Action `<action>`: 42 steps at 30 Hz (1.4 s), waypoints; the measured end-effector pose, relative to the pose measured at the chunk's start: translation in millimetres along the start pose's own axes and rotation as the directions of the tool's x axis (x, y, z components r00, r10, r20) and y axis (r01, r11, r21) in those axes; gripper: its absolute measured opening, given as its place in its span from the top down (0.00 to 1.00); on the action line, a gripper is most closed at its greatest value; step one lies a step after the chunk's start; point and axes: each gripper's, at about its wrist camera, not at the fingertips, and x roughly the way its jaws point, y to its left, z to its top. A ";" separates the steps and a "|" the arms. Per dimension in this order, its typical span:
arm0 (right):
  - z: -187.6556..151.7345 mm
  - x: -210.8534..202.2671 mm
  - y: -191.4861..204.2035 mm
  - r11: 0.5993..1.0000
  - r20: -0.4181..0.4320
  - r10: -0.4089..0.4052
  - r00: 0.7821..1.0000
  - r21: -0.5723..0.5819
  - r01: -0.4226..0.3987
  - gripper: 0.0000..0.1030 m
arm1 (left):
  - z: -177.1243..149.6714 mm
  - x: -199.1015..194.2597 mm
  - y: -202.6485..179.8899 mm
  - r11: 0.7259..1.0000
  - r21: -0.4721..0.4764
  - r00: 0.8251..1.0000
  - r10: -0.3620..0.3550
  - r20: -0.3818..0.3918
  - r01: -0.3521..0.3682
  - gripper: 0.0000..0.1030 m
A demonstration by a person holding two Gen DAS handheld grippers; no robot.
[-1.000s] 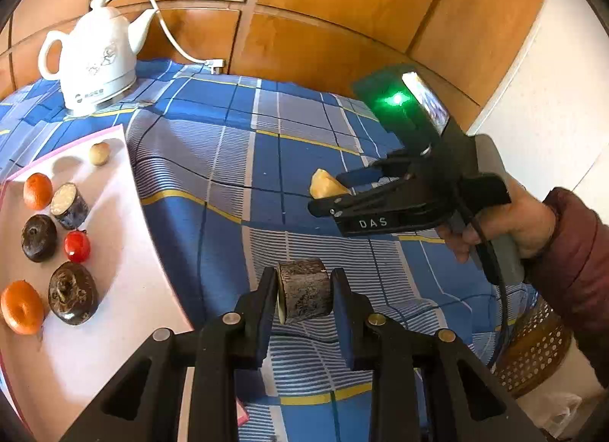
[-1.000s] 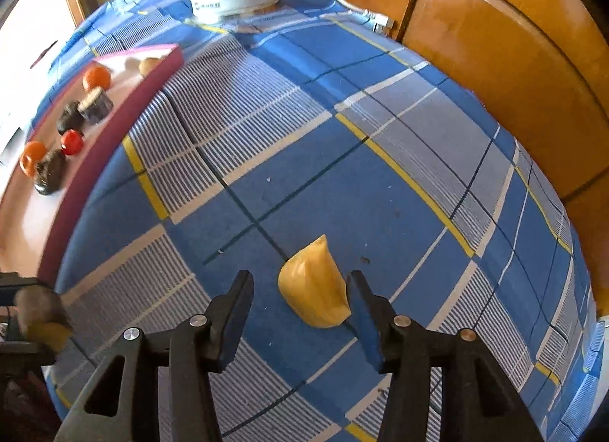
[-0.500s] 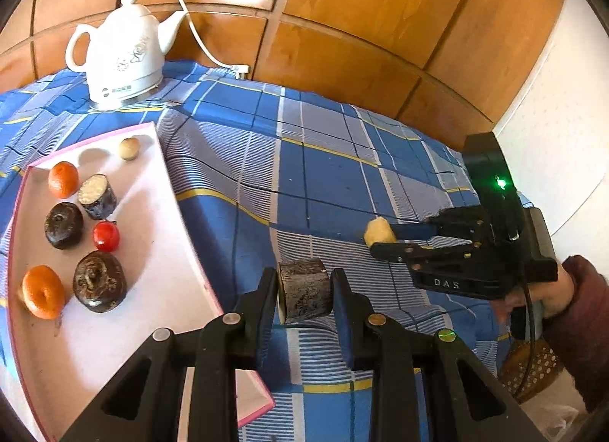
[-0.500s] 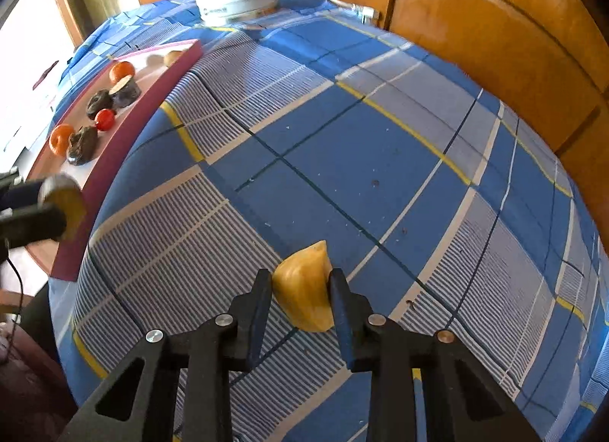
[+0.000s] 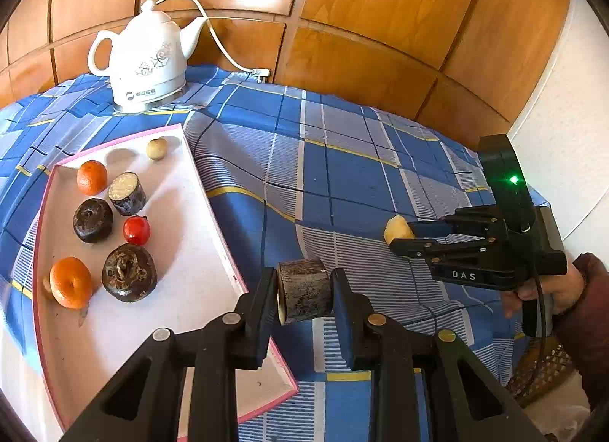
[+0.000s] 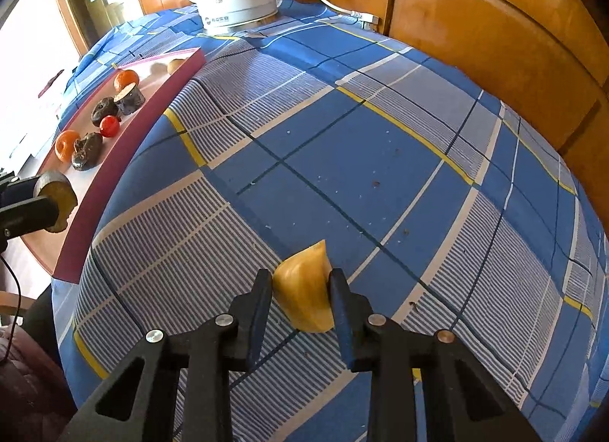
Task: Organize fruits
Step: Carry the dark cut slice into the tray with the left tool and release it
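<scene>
My left gripper (image 5: 303,295) is shut on a dark brown cylindrical piece (image 5: 303,290) and holds it above the cloth, just right of the tray's right rim. The pink-rimmed white tray (image 5: 182,290) holds two oranges (image 5: 71,282), two dark round fruits (image 5: 129,273), a red tomato (image 5: 136,230), a cut dark piece (image 5: 127,193) and a small tan fruit (image 5: 157,148). My right gripper (image 6: 301,291) is shut on a yellow wedge (image 6: 306,287) and holds it above the cloth. The right gripper also shows in the left wrist view (image 5: 397,234).
A white electric kettle (image 5: 146,61) with a cord stands at the back of the blue plaid tablecloth (image 5: 342,175). Wooden wall panels run behind the table. A wicker basket (image 5: 540,373) sits below the table's right edge. The tray also shows in the right wrist view (image 6: 125,137).
My right gripper has closed on the yellow wedge and lifted it off the cloth. My left gripper, still holding the brown piece, has drawn back and up, showing more of the tray.
</scene>
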 end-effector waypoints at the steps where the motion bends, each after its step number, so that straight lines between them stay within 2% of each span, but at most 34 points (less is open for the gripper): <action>1: -0.8 -0.2 -0.1 1.000 0.000 0.000 1.000 -0.002 0.000 0.70 | -0.1 0.2 0.3 1.000 -0.002 1.000 0.001 0.000 -0.001 0.72; 21: -1.3 -0.6 9.2 0.999 0.006 -0.036 0.999 -0.027 0.036 0.70 | -4.2 -7.1 24.0 0.998 -0.052 0.999 0.044 0.008 -0.044 0.72; 25: -1.7 -1.0 9.7 0.999 0.007 -0.041 0.999 -0.035 0.041 0.70 | 0.0 -19.5 43.3 0.994 -0.099 0.998 0.055 0.035 -0.051 0.72; 29: -1.8 -0.9 10.1 0.998 0.006 -0.046 0.999 -0.040 0.047 0.70 | 2.7 -36.1 79.8 0.978 -0.192 0.993 0.099 0.063 -0.085 0.72; 34: -1.2 -0.3 11.3 0.998 0.005 -0.052 0.999 -0.043 0.052 0.70 | 3.7 -42.2 127.1 0.934 -0.347 0.991 0.112 0.067 -0.082 0.72; 42: -0.9 -0.3 11.6 0.998 0.004 -0.054 0.999 -0.043 0.054 0.70 | 21.1 -30.0 136.9 0.936 -0.339 0.988 0.131 0.079 -0.097 0.72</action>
